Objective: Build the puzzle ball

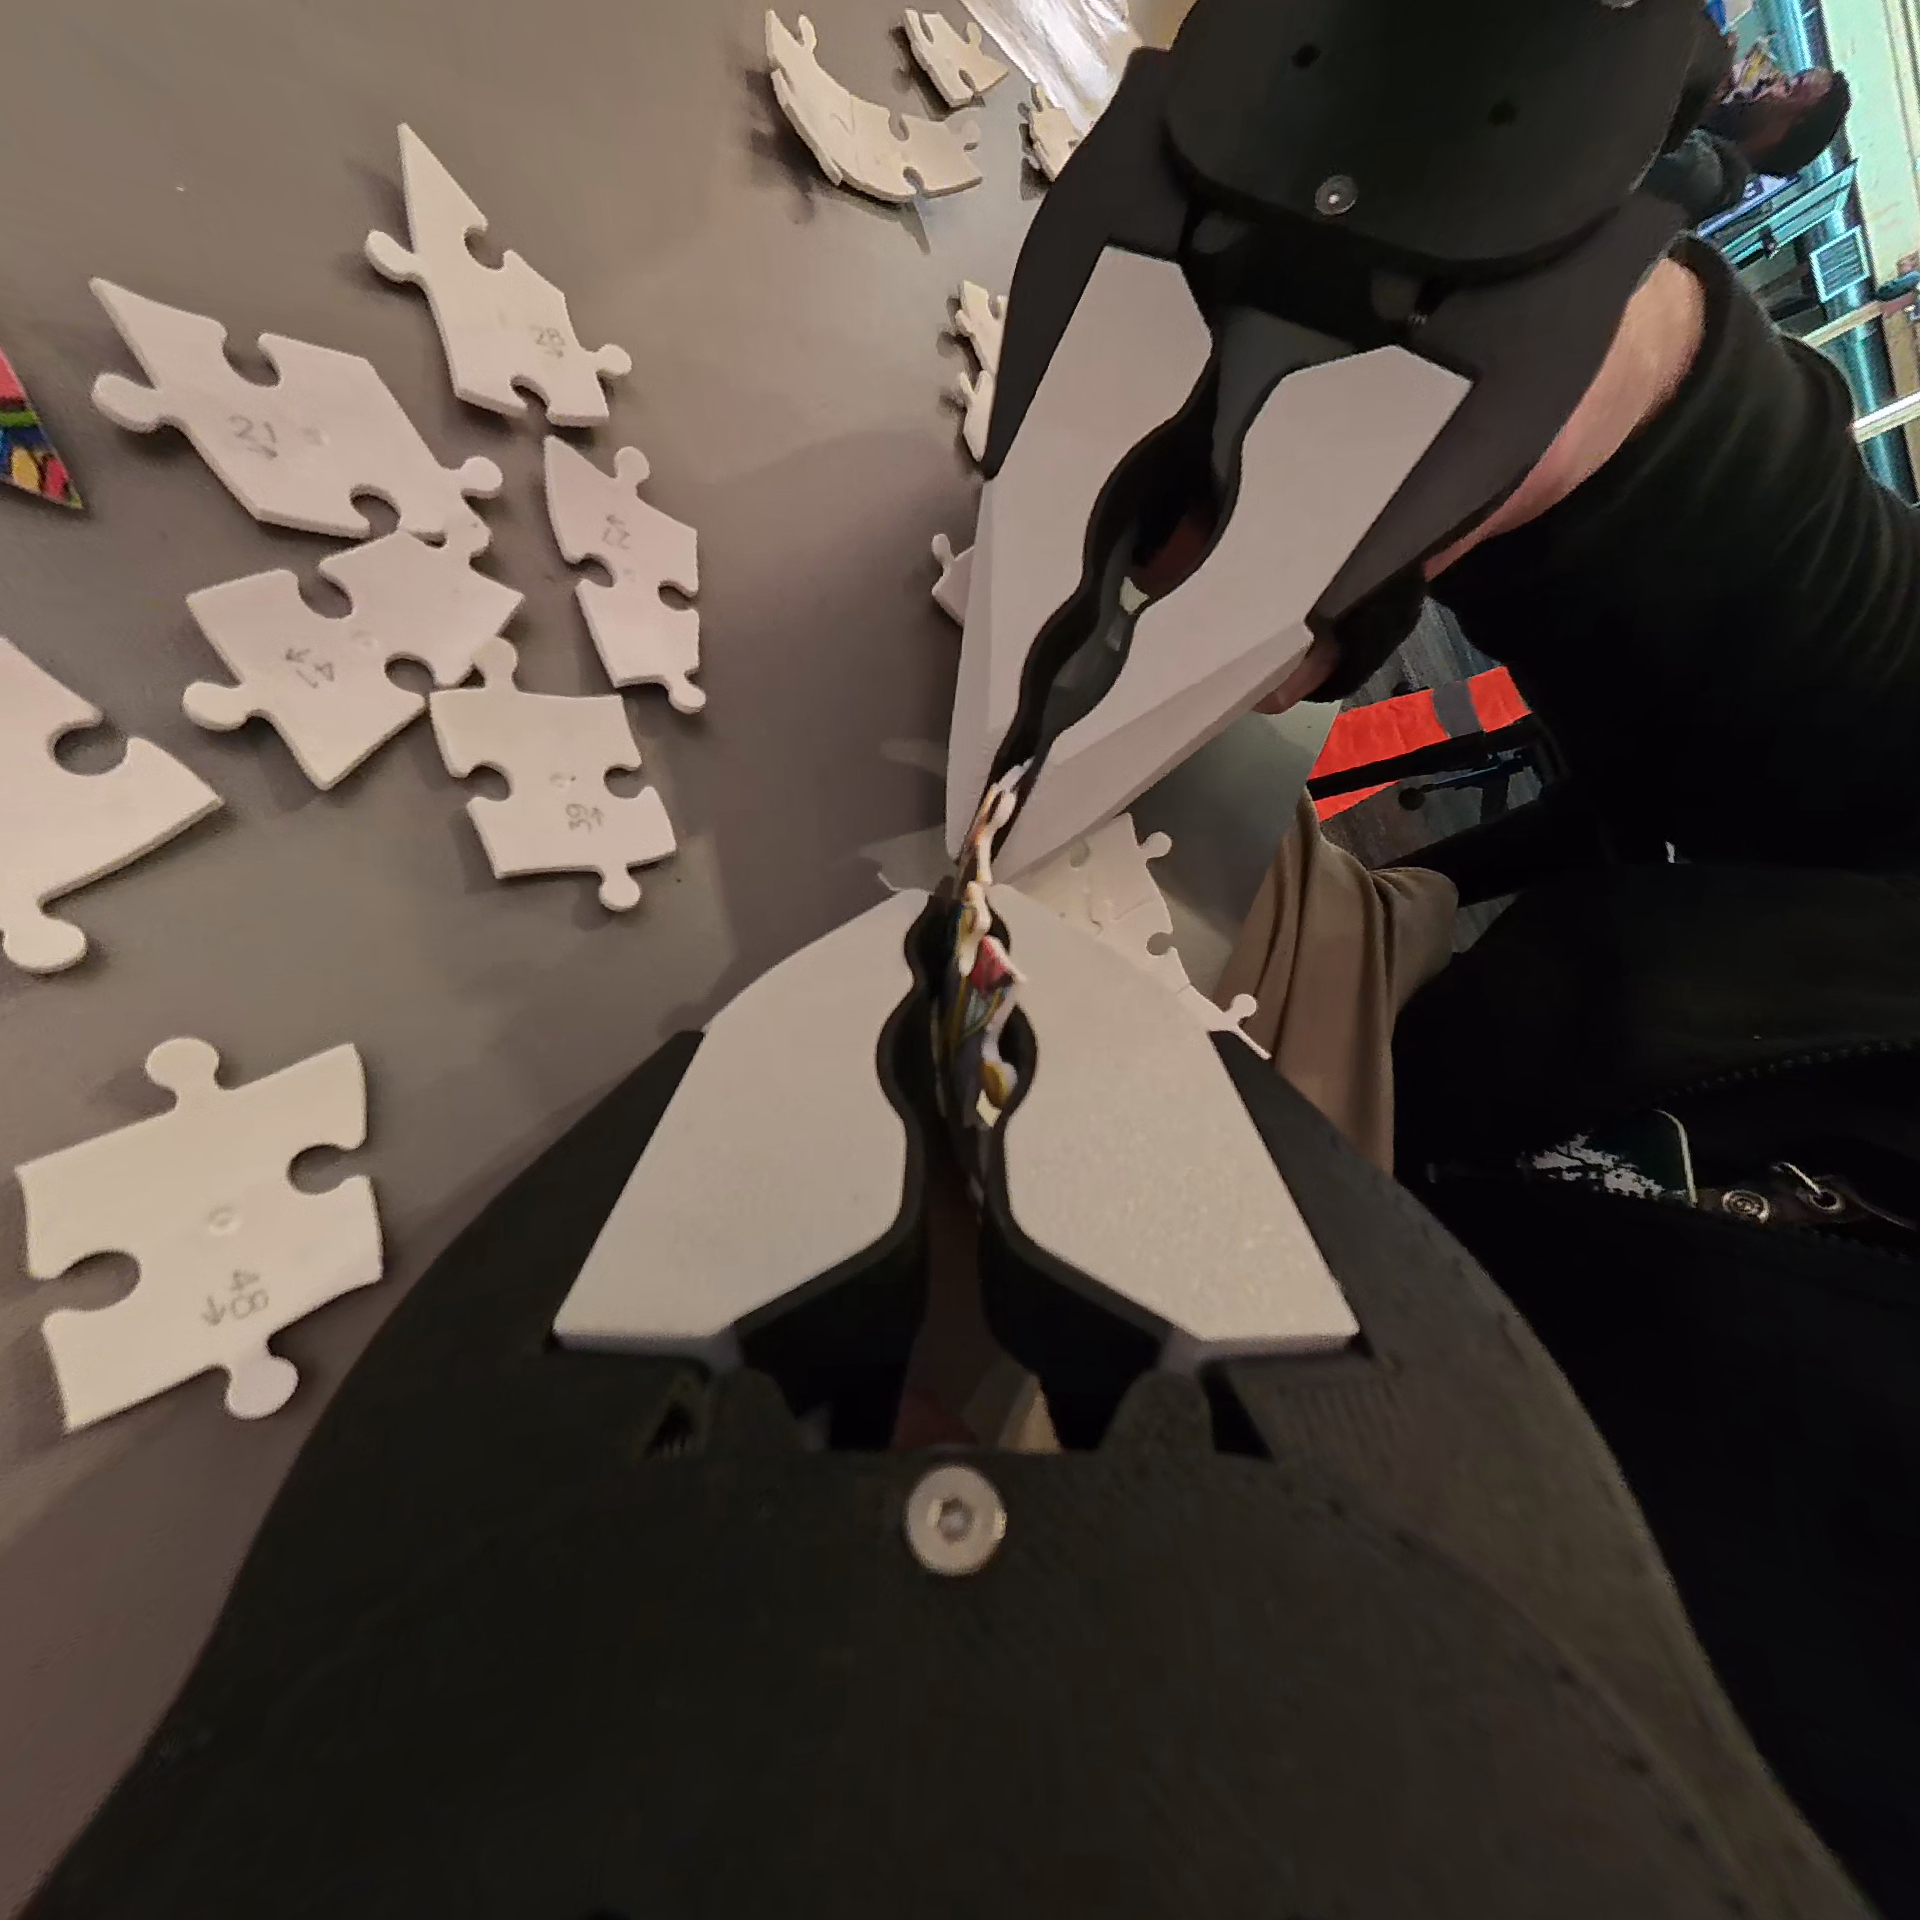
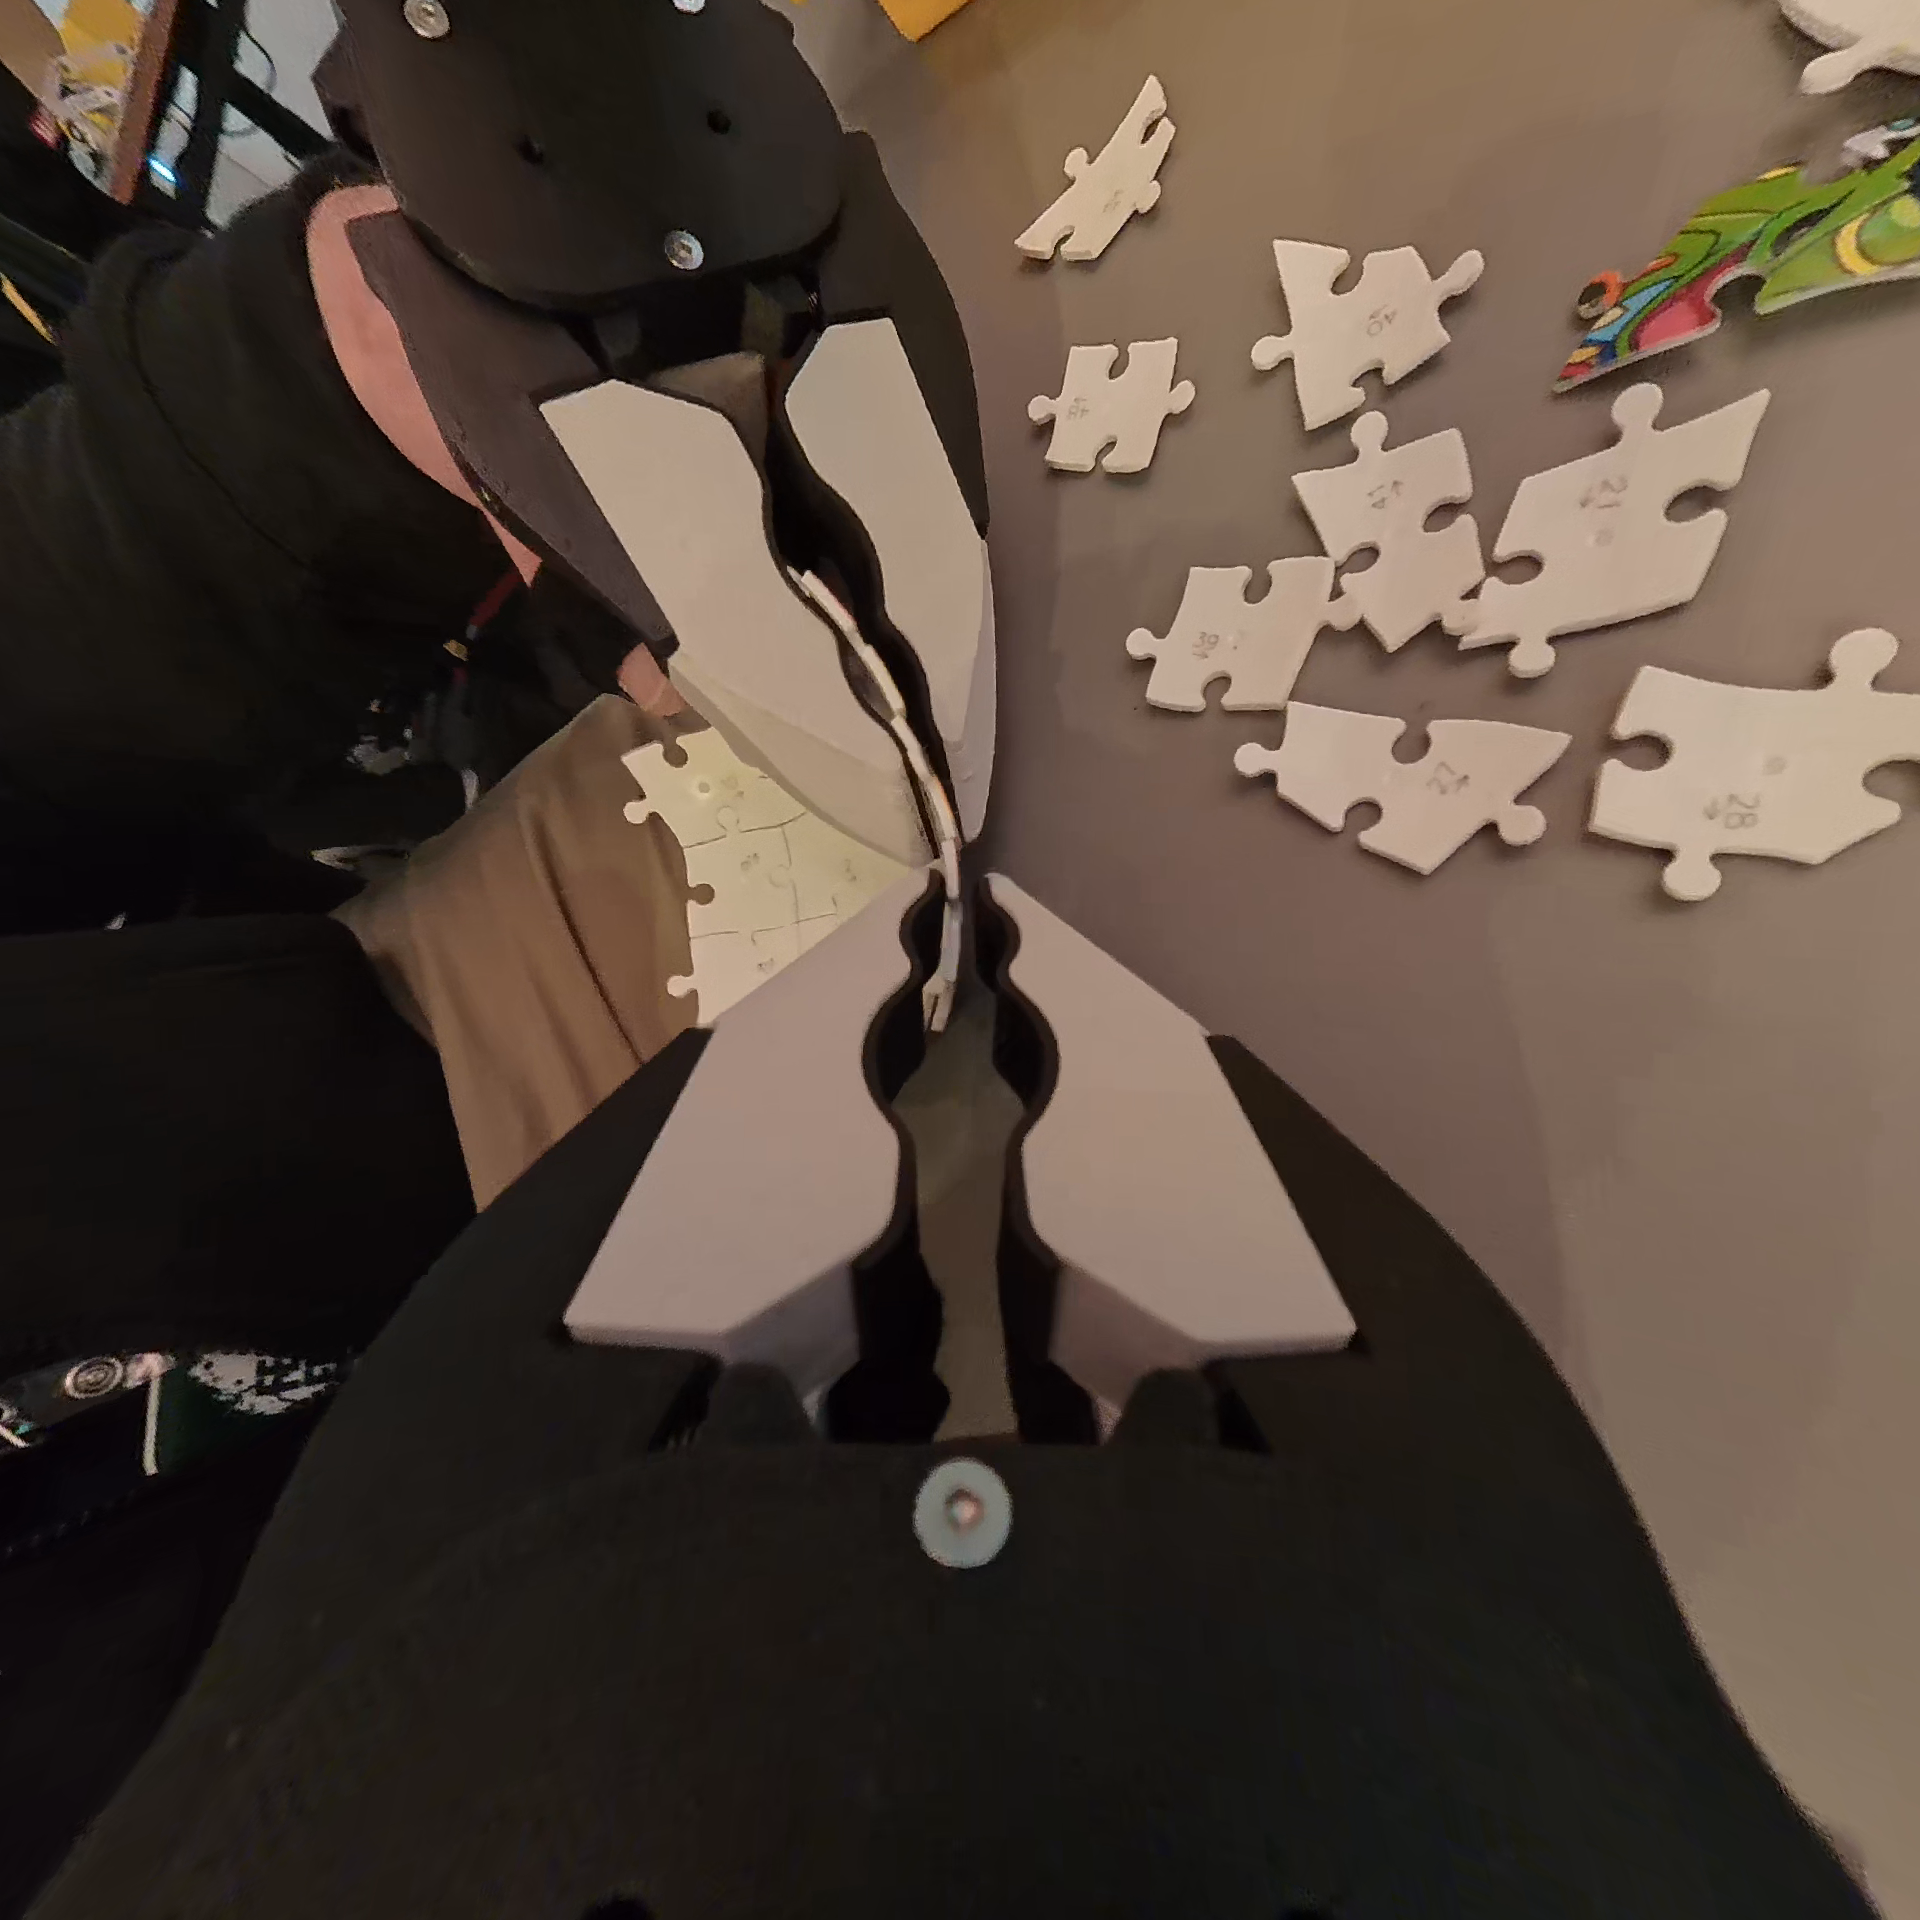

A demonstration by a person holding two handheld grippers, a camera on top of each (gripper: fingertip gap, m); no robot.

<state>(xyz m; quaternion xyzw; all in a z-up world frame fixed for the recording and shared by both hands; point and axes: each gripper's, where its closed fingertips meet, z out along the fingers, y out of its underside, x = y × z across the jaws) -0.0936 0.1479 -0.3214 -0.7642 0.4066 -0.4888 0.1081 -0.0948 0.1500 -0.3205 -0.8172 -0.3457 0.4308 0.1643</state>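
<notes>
Left wrist view has the left gripper clamped on the edge of a curved, already-joined section of puzzle pieces, seen edge-on so its coloured printed side peeks out between the white fingers. Coming in from the top of that view, the right gripper is pinched onto the same curved section from the far end, so both tips meet nearly nose to nose over the edge of the grey table. From the right wrist view it's the same deal mirrored: the right gripper grips the white edge of the curved strip, and the left gripper holds it from above. Part of the joined section hangs out past the left gripper's fingers, white back side showing, over someone's tan trousers. Out on the table, loose puzzle pieces lie white side up, scattered well apart from the grippers, some touching each other. A colourful green assembled chunk sits at the far right edge, and another curved white joined bit lies farther back.
</notes>
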